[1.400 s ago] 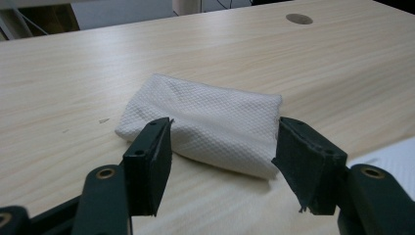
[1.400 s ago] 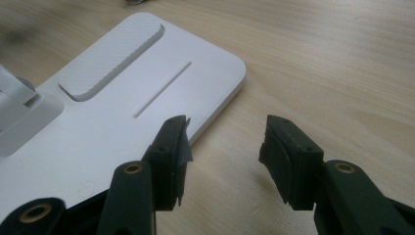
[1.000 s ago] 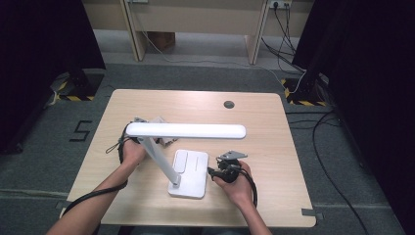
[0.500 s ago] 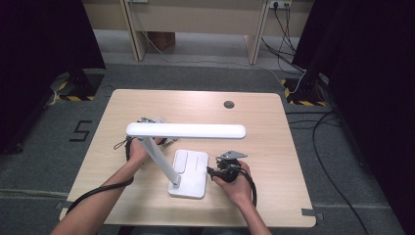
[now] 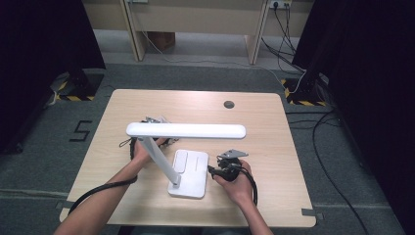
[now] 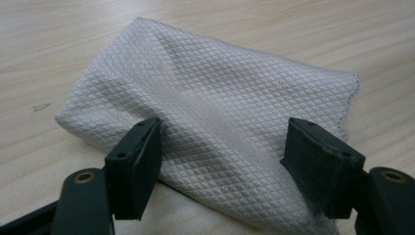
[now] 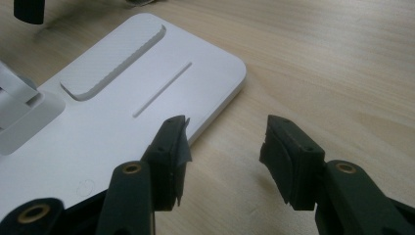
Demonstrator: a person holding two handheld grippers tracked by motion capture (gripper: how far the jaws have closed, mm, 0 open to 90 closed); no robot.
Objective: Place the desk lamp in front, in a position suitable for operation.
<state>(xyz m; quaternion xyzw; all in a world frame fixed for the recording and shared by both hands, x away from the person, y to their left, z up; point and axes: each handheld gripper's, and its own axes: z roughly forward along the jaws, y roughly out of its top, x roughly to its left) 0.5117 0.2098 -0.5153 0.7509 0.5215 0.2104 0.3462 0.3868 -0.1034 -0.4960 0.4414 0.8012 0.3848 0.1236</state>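
left gripper jaws wide over my white cloth | step: reaching to grab | next: lower, pinch | right gripper agape by lamp base

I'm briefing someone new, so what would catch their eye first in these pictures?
The white desk lamp in the middle of the table, its long head stretched over its flat base. Next, the white quilted cloth lying flat between the left gripper's open fingers.
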